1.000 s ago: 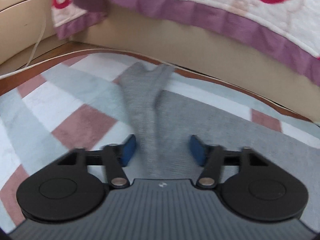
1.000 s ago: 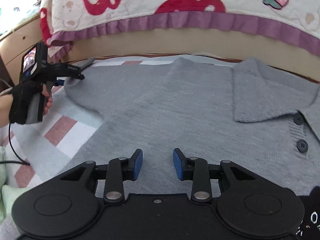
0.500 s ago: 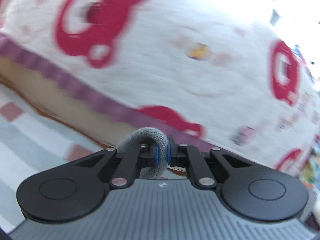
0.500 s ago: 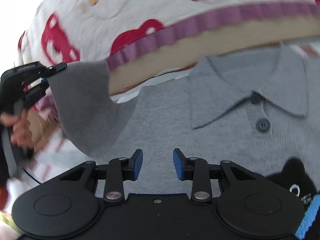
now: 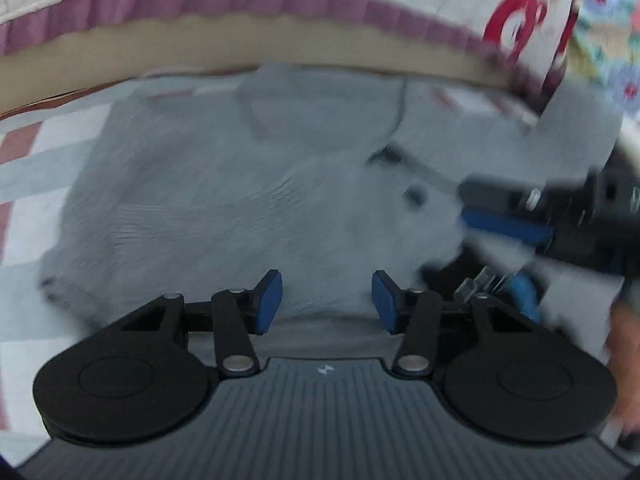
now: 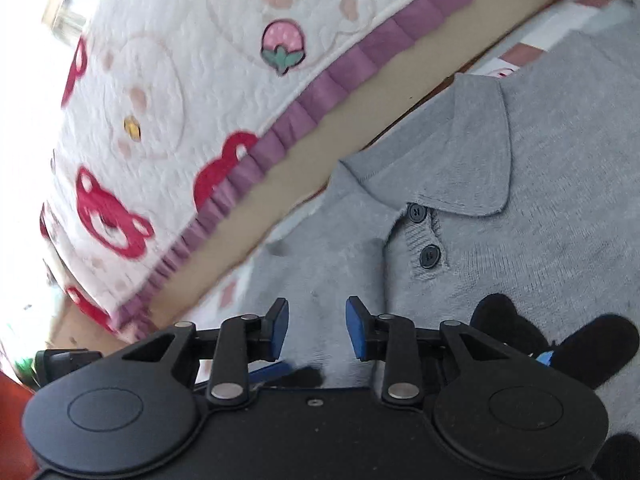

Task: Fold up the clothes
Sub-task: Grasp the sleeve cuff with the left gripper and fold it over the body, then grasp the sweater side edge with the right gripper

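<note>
A grey knit polo shirt [image 5: 248, 200] lies on a checked cloth; its sleeve is folded over the body. In the right wrist view the shirt [image 6: 540, 208] shows its collar [image 6: 476, 148], two dark buttons [image 6: 430, 255] and a black print [image 6: 520, 332]. My left gripper [image 5: 326, 300] is open and empty just above the folded sleeve. My right gripper [image 6: 317, 330] is open and empty over the shirt's chest. The right gripper also shows blurred at the right of the left wrist view [image 5: 560, 220].
A white quilt with red bears and a purple frill [image 6: 168, 92] hangs over a tan edge [image 5: 200, 46] behind the shirt. The checked grey, white and pink cloth [image 5: 36, 152] lies under the shirt.
My left gripper closed on the sleeve, lifted it and carried it across the shirt, and has now let it go and opened. My right gripper moved toward the collar.
</note>
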